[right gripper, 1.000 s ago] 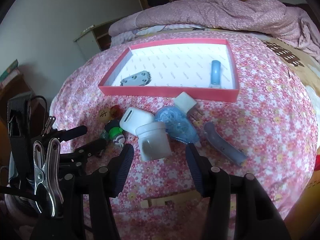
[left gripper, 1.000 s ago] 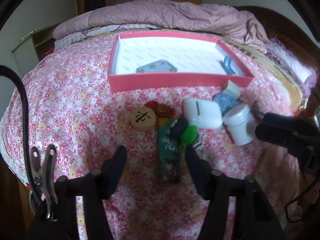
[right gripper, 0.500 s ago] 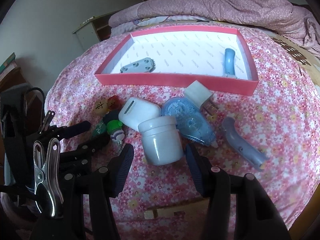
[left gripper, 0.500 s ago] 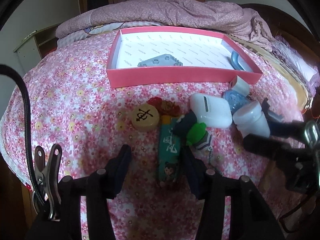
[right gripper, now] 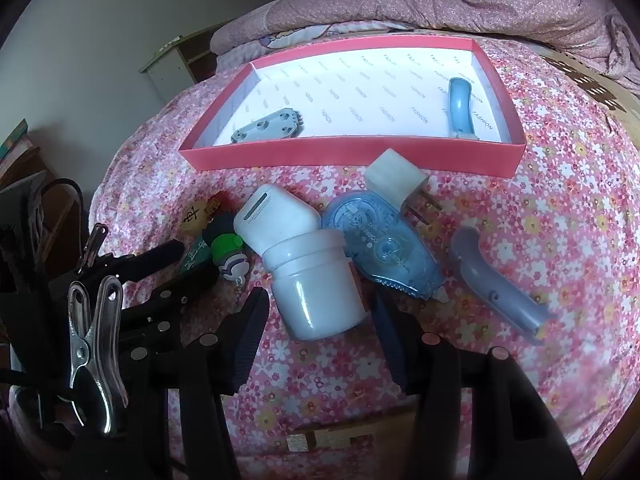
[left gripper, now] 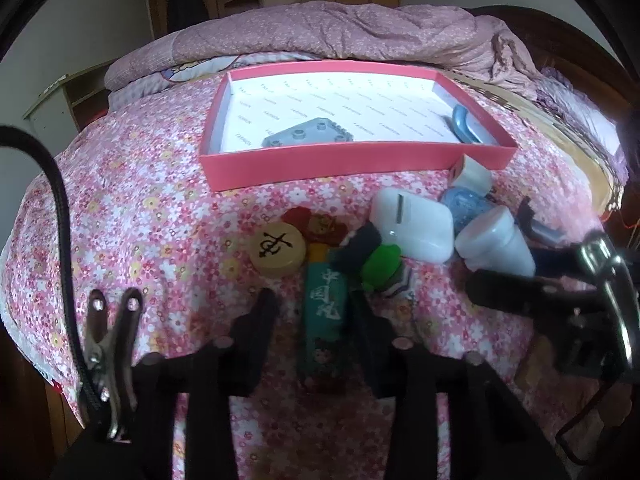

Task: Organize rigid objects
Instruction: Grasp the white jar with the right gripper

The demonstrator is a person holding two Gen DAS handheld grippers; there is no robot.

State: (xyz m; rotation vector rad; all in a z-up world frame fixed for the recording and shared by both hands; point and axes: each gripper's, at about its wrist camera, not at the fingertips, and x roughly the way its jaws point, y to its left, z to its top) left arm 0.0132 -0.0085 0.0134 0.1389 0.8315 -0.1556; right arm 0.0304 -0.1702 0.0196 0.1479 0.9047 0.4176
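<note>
A pink tray [left gripper: 352,160] [right gripper: 360,152] on the flowered bed holds a grey plate [left gripper: 308,138] and a blue curved piece [right gripper: 460,104]. In front lie a wooden chess piece [left gripper: 278,250], a green tube [left gripper: 324,320], a green-capped figure [left gripper: 380,264], a white case [right gripper: 276,216], a white jar [right gripper: 316,284], a blue tape dispenser [right gripper: 384,248], a white plug [right gripper: 396,176] and a grey-blue handle [right gripper: 496,284]. My left gripper [left gripper: 316,316] is open, its fingers on either side of the green tube. My right gripper [right gripper: 316,312] is open around the white jar.
A rumpled purple quilt [left gripper: 360,32] lies behind the tray. A pale cabinet [right gripper: 176,60] stands past the bed's left side. A small wooden block [right gripper: 332,436] lies on the bedspread below my right gripper. The bedspread falls away at the left edge.
Both grippers have moved forward and lower. The left gripper's fingers now flank the green tube and have narrowed. The right gripper's fingers now flank the white jar.
</note>
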